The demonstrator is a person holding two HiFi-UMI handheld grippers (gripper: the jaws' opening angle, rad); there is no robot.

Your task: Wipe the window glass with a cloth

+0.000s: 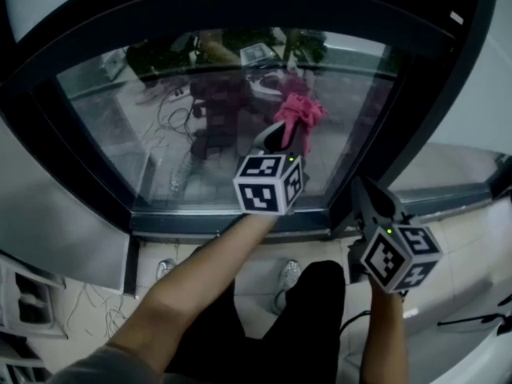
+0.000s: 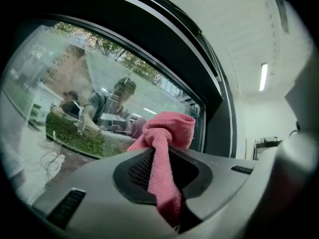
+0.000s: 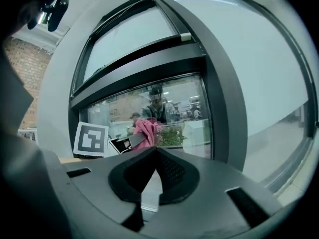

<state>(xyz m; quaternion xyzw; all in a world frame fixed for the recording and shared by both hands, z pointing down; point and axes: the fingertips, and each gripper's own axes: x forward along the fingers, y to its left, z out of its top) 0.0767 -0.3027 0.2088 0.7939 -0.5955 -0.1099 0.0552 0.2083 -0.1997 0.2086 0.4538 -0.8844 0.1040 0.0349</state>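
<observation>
The left gripper (image 1: 282, 137) pinches the pink cloth (image 1: 302, 112) against the window glass (image 1: 120, 134), seemingly touching it. Only a narrow fold is caught, so a hard stroke could tug it free. The right gripper (image 1: 364, 190), jaws together and holding nothing, hangs near right.

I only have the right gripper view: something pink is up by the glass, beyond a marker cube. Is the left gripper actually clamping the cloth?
Observer: Yes. The left gripper view shows the left gripper with its jaws shut on the pink cloth, and a wad bulges past the tips.
Operator: Where on the pane is it?
Observer: In the head view it sits at the right part of the window glass, in the upper half. I can't confirm contact.
Operator: And my right gripper?
Observer: The head view shows the right gripper lower down, by the lower right corner of the window frame, off the glass.
</observation>
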